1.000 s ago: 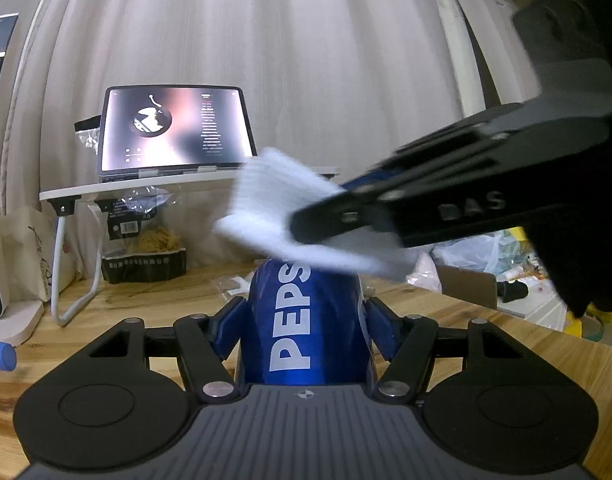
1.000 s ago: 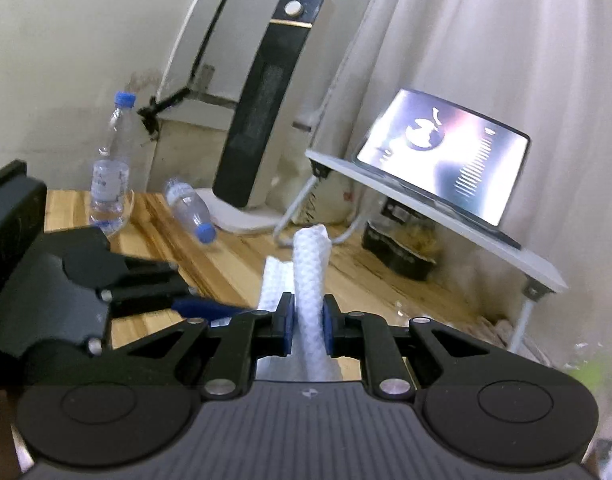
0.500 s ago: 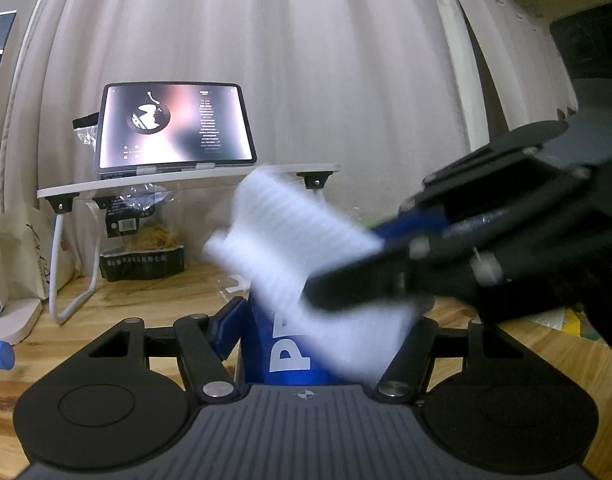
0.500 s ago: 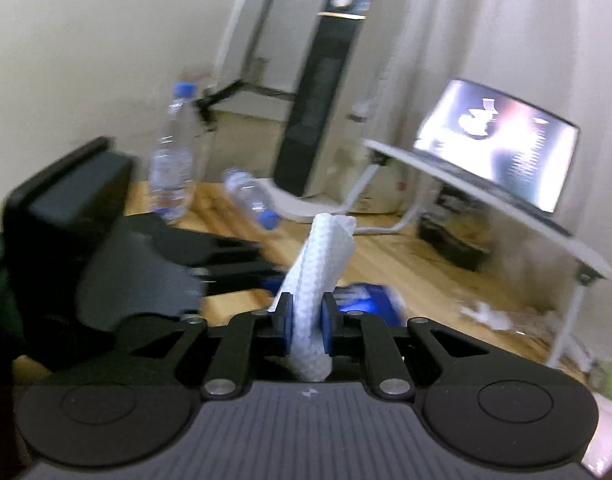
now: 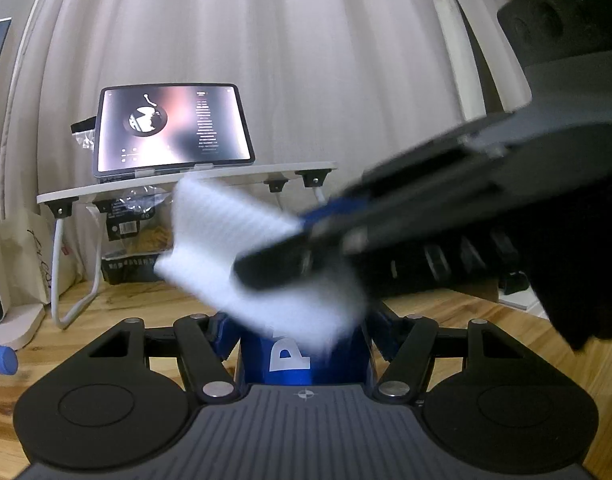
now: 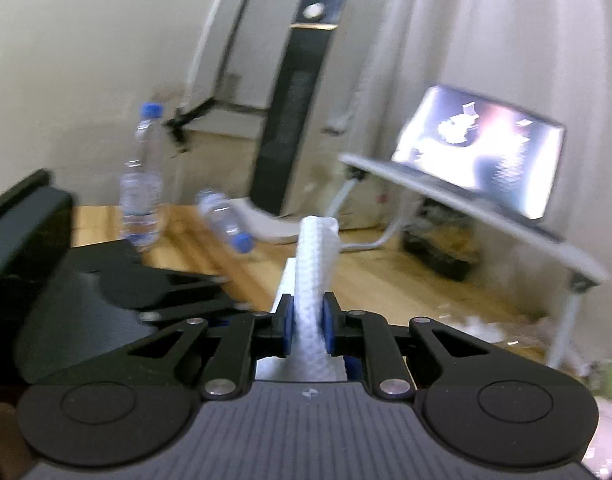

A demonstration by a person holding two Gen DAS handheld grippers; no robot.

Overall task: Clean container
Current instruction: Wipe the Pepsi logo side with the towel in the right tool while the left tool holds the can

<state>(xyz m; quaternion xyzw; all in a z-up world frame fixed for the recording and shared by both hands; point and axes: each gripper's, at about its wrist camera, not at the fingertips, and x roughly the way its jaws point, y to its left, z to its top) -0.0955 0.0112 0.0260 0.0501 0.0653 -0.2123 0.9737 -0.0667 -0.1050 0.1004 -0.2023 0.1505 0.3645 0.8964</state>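
Holding the blue can (image 5: 301, 354) upright, our left gripper (image 5: 303, 344) has its jaws clamped on the can's two sides, low and central in the left wrist view; part of white lettering shows on its front. Across the can's top lies the white cloth (image 5: 241, 256), blurred, and we cannot tell for sure whether it touches the can. Our right gripper (image 6: 308, 320) has its blue pads squeezed tight on that cloth, a folded strip standing up between them. Beyond the can, the wooden floor (image 5: 145, 304) carries a low white folding table (image 5: 185, 182) before the pale curtain (image 5: 306, 60), with a lit tablet (image 5: 171, 128) on it. Toward the wall, one water bottle (image 6: 141, 184) stands, a second bottle (image 6: 225, 222) lies on its side near a dark tower heater (image 6: 293, 116)
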